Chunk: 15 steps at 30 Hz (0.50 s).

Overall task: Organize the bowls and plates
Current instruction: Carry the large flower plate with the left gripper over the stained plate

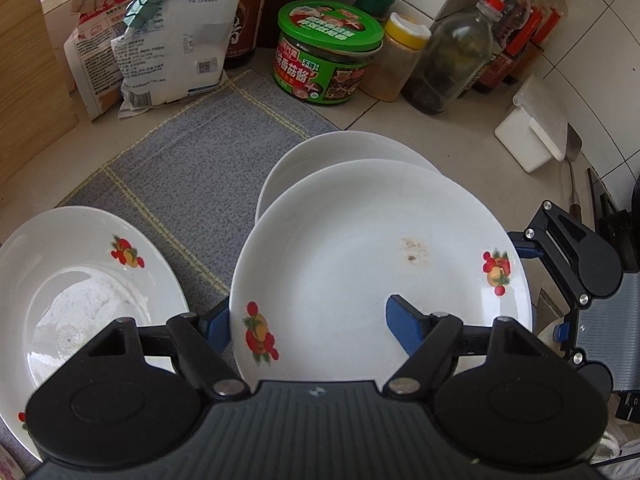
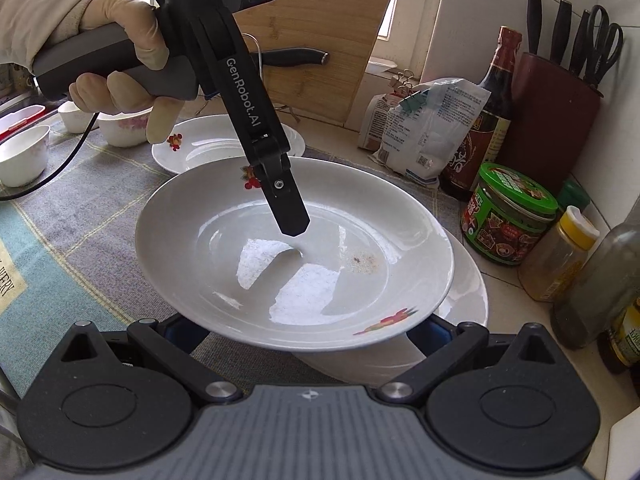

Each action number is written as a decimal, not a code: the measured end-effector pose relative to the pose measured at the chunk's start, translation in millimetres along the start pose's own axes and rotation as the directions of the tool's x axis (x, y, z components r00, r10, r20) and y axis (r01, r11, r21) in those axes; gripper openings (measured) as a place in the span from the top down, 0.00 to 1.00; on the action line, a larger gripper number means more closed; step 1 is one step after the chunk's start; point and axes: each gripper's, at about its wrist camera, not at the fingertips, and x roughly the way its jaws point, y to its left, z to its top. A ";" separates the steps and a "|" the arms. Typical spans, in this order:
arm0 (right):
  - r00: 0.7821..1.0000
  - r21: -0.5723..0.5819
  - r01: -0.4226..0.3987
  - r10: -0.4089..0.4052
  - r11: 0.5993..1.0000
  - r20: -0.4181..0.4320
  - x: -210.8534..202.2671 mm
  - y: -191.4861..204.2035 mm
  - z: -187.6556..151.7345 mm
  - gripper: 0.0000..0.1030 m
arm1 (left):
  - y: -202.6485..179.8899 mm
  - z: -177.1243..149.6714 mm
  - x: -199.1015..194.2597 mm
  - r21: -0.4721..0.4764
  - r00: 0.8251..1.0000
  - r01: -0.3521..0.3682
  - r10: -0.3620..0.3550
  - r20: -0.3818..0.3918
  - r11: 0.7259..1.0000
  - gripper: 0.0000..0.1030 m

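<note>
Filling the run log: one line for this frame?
left gripper: jaws shut on fruit-print plate rim | plate: tilted, above second plate | right gripper: jaws open, tips hidden under plate | bowls: on mat

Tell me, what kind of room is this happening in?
Most likely a home kitchen counter: a knife block stands against the tiled wall, sauce bottles and a green-lidded jar crowd the corner, and white plates lie on a cloth mat.

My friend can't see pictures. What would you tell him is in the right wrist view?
A white fruit-printed plate is held tilted above a plain white plate by the black left gripper, which clamps its far rim, gripped by a gloved hand. Behind sit another fruit-printed plate, white bowls and a green-lidded jar.
</note>
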 end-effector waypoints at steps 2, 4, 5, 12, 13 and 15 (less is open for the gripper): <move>1.000 0.008 0.010 -0.010 1.000 -0.004 -0.8 -4.0 -1.9 0.00 | -2.3 4.2 3.0 0.008 1.000 0.006 -0.006 0.001 1.000 0.25; 1.000 0.014 0.021 -0.021 1.000 -0.006 -1.4 -7.4 -3.4 0.00 | -4.0 8.5 6.7 0.018 1.000 0.013 -0.013 0.001 1.000 0.25; 1.000 0.018 0.025 -0.025 1.000 -0.008 -1.8 -9.0 -4.1 0.00 | -4.9 10.4 8.6 0.023 1.000 0.015 -0.015 0.000 1.000 0.25; 0.999 0.021 0.037 -0.036 0.999 -0.018 -0.7 -12.0 -6.3 0.00 | -6.4 20.7 13.6 0.045 1.000 0.000 -0.001 0.015 0.999 0.25; 0.999 0.025 0.037 -0.037 0.999 -0.021 -0.4 -12.2 -7.1 0.00 | -6.6 21.4 13.8 0.046 1.000 0.002 -0.002 0.018 0.999 0.25; 0.999 0.041 0.027 -0.026 0.999 -0.023 0.3 -14.5 -8.6 0.00 | -8.5 22.4 15.7 0.056 1.000 -0.004 0.003 0.015 0.998 0.25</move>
